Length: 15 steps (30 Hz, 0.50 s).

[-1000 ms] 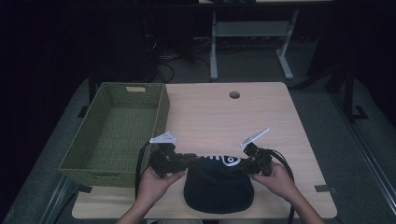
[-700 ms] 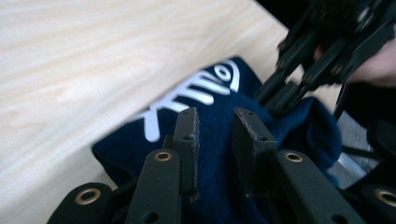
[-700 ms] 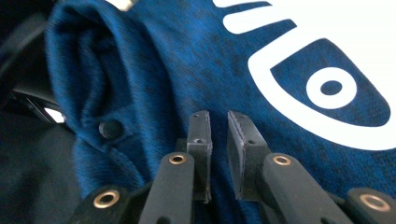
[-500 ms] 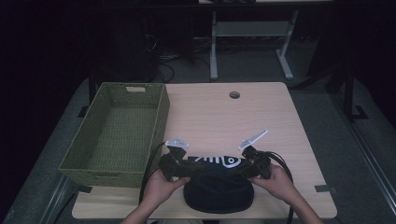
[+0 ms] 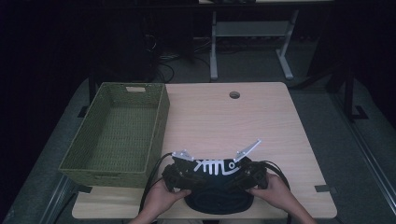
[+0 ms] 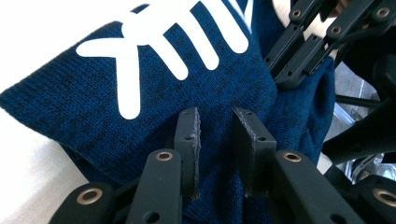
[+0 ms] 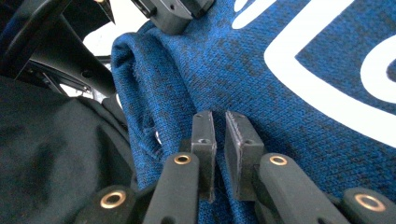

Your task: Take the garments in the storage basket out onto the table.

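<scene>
Lying between both hand-held grippers, left (image 6: 215, 135), right (image 7: 220, 140), blue knit garment (image 5: 212, 186), table's near edge

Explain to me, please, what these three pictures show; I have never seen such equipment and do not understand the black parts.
A person sits at a light wooden table and holds a hand-operated black gripper in each hand: the left gripper and the right gripper. One picture comes from a camera above; the other two come from cameras riding on each gripper, looking along its jaws. Both pairs of jaws pinch a dark blue knitted garment with a white fish-skeleton print, at the table's near edge. An empty green woven basket stands at the left.
</scene>
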Each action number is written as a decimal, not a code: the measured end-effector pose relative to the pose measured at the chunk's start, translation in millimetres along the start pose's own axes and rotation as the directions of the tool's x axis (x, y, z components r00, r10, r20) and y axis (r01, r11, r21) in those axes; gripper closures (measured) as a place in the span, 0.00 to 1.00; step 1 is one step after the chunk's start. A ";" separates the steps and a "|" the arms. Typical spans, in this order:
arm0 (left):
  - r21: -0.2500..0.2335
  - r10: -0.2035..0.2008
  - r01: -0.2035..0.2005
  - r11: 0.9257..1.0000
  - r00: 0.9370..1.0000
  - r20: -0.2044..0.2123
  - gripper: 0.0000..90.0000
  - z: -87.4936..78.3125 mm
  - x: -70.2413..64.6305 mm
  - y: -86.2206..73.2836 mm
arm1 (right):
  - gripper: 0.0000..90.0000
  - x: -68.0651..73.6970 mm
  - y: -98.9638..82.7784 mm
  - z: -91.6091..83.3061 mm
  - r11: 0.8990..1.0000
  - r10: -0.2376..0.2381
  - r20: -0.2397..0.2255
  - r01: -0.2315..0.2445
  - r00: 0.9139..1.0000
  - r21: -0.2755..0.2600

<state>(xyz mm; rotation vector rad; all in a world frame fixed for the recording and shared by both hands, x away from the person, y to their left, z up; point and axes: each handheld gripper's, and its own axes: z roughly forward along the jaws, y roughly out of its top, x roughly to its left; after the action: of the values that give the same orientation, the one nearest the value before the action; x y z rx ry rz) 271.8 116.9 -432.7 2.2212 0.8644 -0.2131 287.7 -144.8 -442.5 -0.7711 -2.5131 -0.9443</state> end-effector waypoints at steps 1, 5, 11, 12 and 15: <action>0.006 0.004 -0.004 1.000 1.000 -0.004 0.80 1.1 -0.4 -0.8 | 0.91 -0.4 -0.8 0.7 1.000 0.001 -0.005 -0.001 1.000 0.003; 0.023 0.018 -0.018 1.000 1.000 -0.011 0.80 4.9 -1.9 -3.0 | 0.92 -0.6 -2.8 3.4 1.000 0.004 -0.014 -0.004 1.000 0.011; 0.031 0.043 -0.042 0.999 0.999 -0.031 0.81 11.3 -4.8 -5.1 | 0.93 -2.7 -5.6 7.2 1.000 0.005 -0.004 -0.004 1.000 0.028; 0.031 0.045 -0.044 0.999 0.998 -0.032 0.81 12.3 -5.1 -4.9 | 0.93 -3.4 -6.2 7.6 1.000 0.008 -0.002 -0.008 1.000 0.030; 0.034 0.056 -0.054 0.998 0.998 -0.040 0.82 14.1 -5.0 -4.3 | 0.94 -5.2 -6.9 8.1 1.000 0.007 -0.002 -0.007 1.000 0.027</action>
<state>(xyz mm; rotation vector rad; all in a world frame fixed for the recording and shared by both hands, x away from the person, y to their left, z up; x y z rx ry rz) 266.7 106.8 -443.3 2.2834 0.8256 -0.1576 286.7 -145.5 -454.3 -0.7703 -2.5146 -0.9064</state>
